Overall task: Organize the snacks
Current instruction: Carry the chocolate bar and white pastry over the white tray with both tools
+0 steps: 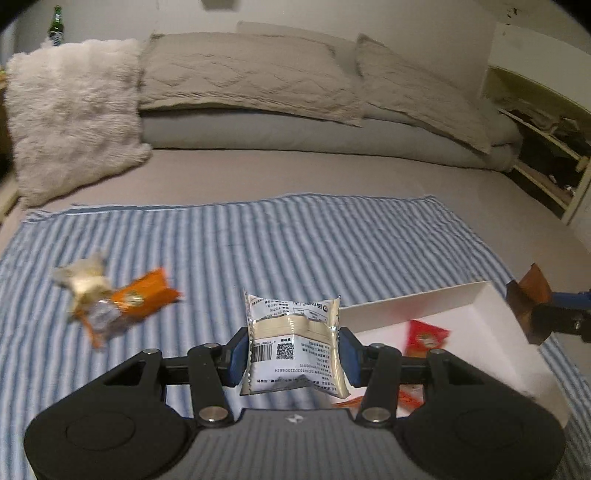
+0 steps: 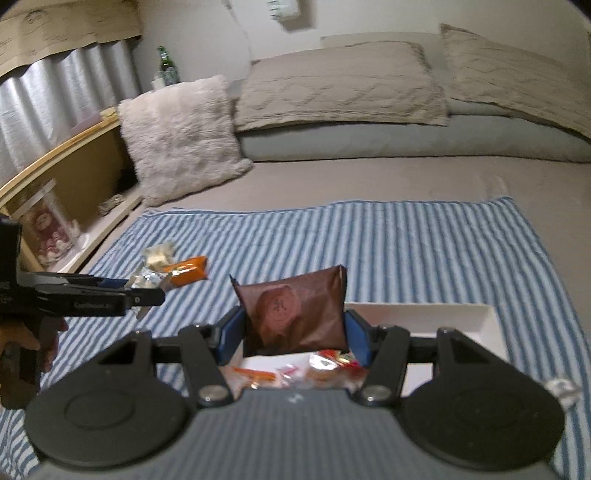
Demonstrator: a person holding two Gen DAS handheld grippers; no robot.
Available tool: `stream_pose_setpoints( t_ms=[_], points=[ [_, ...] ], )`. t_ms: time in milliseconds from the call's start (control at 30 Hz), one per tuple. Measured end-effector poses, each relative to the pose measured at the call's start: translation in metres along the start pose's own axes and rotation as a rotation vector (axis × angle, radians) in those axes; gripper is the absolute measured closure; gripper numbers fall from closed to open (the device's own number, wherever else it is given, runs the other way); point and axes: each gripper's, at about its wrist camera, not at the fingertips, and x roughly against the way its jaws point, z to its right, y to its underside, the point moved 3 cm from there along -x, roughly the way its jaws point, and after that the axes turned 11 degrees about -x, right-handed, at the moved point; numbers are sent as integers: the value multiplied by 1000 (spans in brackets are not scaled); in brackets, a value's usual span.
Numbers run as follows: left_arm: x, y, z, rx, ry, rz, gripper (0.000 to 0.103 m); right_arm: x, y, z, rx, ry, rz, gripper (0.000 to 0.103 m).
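Observation:
My left gripper (image 1: 293, 352) is shut on a white snack packet (image 1: 295, 345) printed with a barcode, held above the striped cloth just left of the white box (image 1: 480, 321). My right gripper (image 2: 291, 332) is shut on a brown snack packet (image 2: 295, 310), raised over the white box (image 2: 443, 317). Inside the box lie a red packet (image 1: 424, 338) and several small wrapped snacks (image 2: 317, 367). Left on the cloth, an orange packet (image 1: 142, 295) lies with a pale packet (image 1: 86, 280) and a silvery one (image 2: 146, 278). The left gripper (image 2: 142, 297) also shows from the side in the right wrist view.
The blue-and-white striped cloth (image 1: 258, 240) covers the near part of a grey bed (image 1: 295, 170). A fluffy white cushion (image 1: 74, 118) and beige pillows (image 1: 251, 74) lie at the far end. A green bottle (image 1: 56, 24) stands behind. Shelves (image 1: 546, 140) run along the right side.

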Motion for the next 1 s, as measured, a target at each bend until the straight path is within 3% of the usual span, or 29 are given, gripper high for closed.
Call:
stream_pose_setpoints(
  t_ms=[367, 667, 800, 867, 1000],
  points=[
    [-51, -6, 50, 7, 58, -50, 52, 26, 14, 61, -76, 95, -6, 39],
    [-88, 0, 54, 90, 79, -130, 51, 29, 38, 107, -120, 176, -73, 38],
    [-98, 1, 53, 87, 51, -137, 51, 24, 47, 124, -140, 199, -112, 39],
    [-100, 1, 52, 91, 39, -125, 48, 21, 52, 130, -148, 207, -131, 38],
    [-102, 0, 51, 73, 25, -130, 31, 9, 56, 133, -153, 207, -166, 38]
  ],
)
